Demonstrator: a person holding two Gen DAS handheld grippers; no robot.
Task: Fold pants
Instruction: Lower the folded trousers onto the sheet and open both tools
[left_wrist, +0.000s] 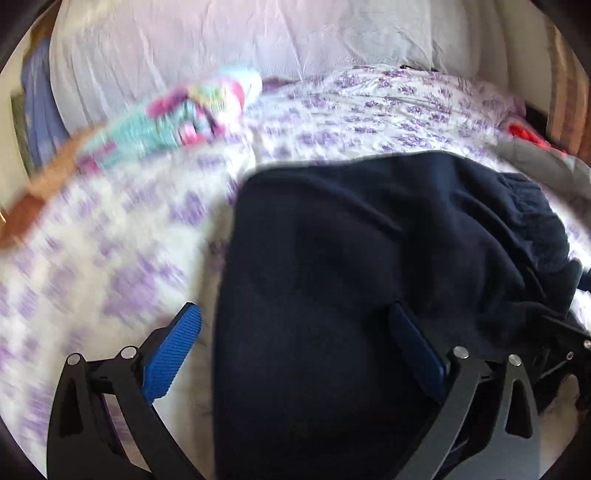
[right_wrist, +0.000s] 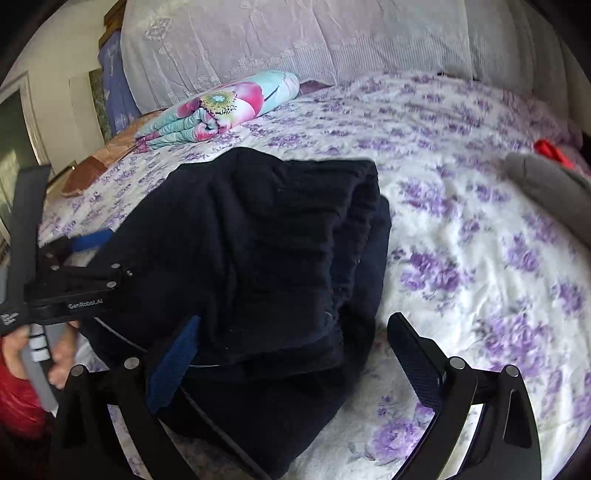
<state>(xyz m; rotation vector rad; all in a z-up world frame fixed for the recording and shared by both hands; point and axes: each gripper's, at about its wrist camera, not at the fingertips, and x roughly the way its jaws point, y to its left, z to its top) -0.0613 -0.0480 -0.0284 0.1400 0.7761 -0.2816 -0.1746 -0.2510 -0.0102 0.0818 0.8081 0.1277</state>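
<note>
I see the dark pants (right_wrist: 258, 258) lying in a folded bundle on the flowered bed sheet (right_wrist: 461, 206). My left gripper (left_wrist: 295, 354) is released, fingers spread wide across the cloth's edge. My right gripper (right_wrist: 291, 354) is spread too, straddling the near end of the bundle.

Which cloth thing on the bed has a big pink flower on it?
The folded blanket up by the pillows. It is turquoise with a big pink flower. The pants are plain dark navy, and the cloth at the right edge is plain grey.
</note>
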